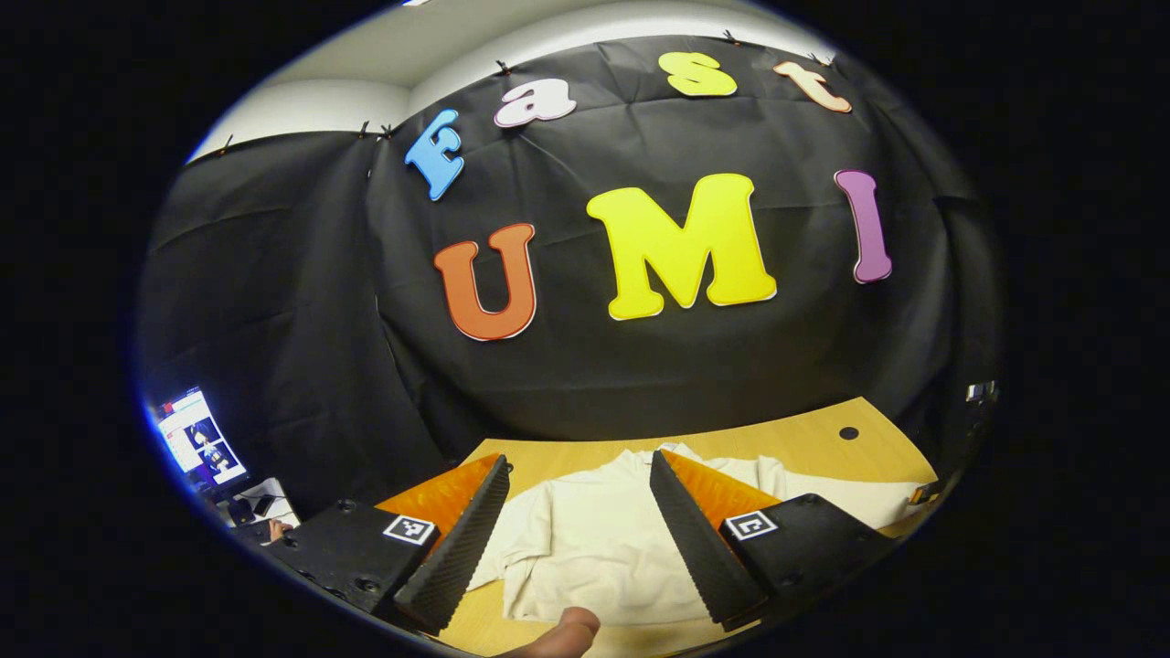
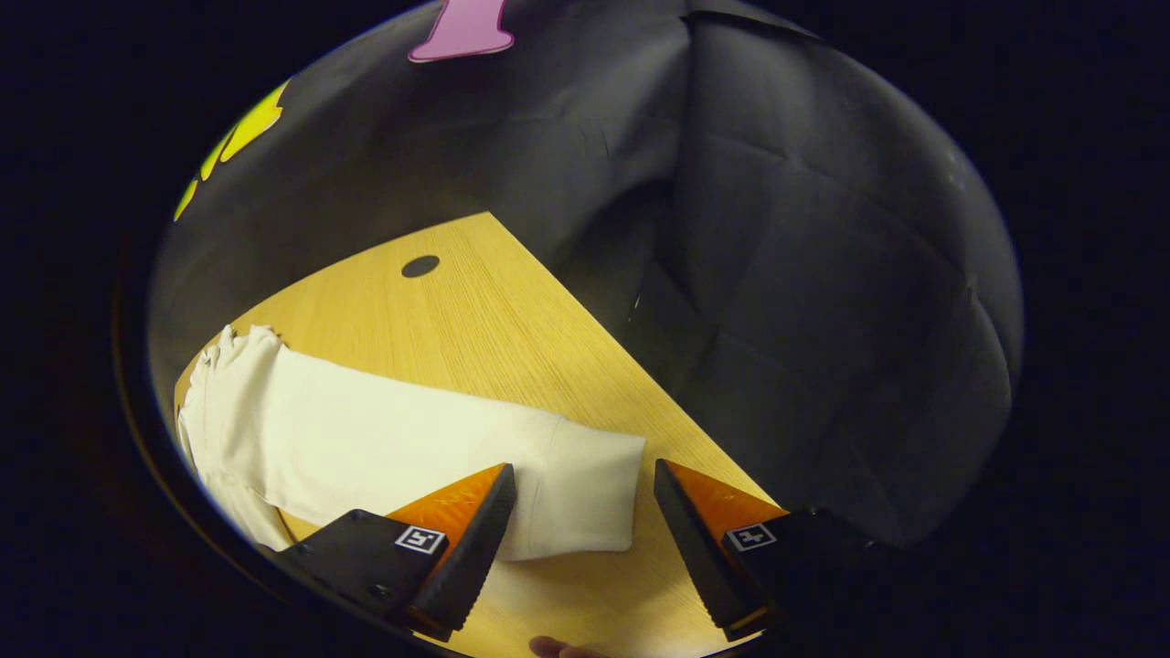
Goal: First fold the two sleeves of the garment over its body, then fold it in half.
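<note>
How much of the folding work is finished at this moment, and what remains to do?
Nothing looks folded yet. The garment lies spread on the table, and in the right gripper view one sleeve stretches out flat to the side. In hand: the right gripper hangs open over that sleeve's cuff, gripping nothing; the left gripper is open above the body. Left: both sleeve folds, then the fold in half.

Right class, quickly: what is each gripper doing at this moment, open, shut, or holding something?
Left gripper: open, holding nothing, above the garment.
Right gripper: open, holding nothing, its fingers either side of the sleeve cuff.
</note>
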